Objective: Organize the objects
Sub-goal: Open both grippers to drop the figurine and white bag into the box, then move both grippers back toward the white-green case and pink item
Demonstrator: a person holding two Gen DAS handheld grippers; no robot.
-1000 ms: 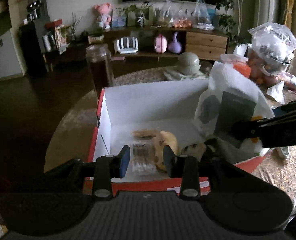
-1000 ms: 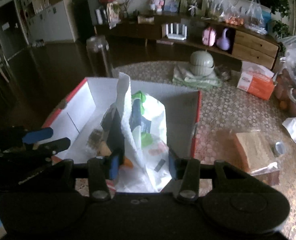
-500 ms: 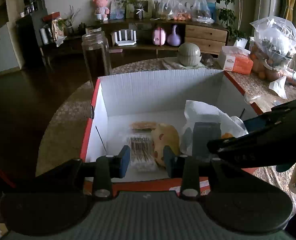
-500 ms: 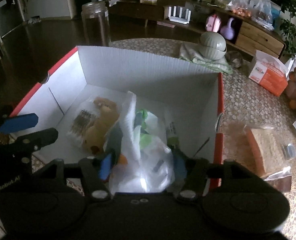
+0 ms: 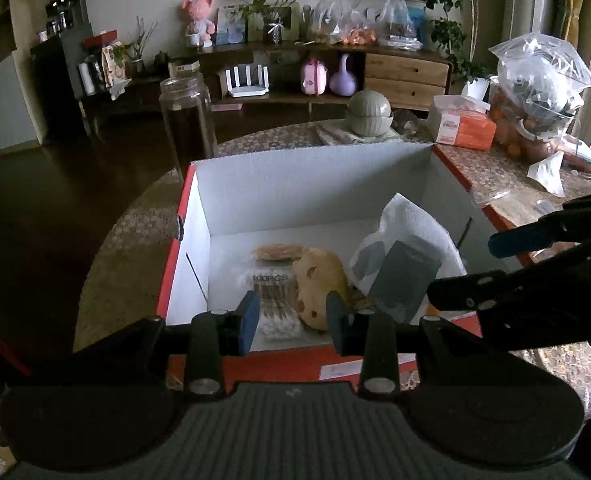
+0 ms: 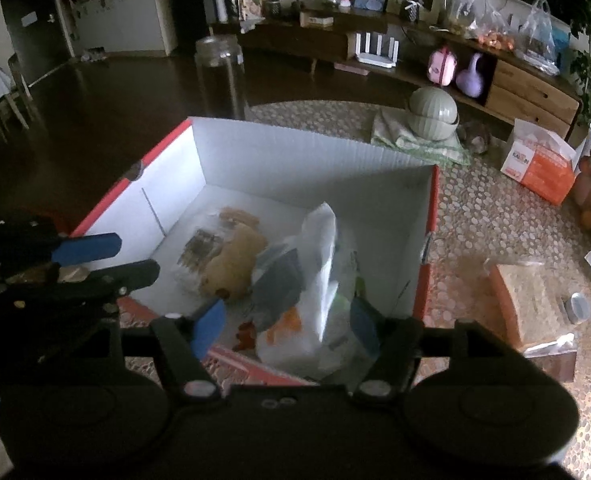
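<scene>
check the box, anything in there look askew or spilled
Nothing spilled. The white plastic bag leans tilted in the box, its top poking up near the rim, beside the plush toy and cotton swab pack.

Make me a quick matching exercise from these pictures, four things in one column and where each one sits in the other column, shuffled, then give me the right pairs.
Things:
1. white plastic bag
2. glass jar
3. orange tissue pack
4. yellow plush toy

Places:
A. on the table, beyond the far right corner of the box
B. on the box floor, between the swab pack and the bag
C. inside the box, against its right wall
D. standing behind the box's far left corner

Pairs: 1-C, 2-D, 3-A, 4-B
</scene>
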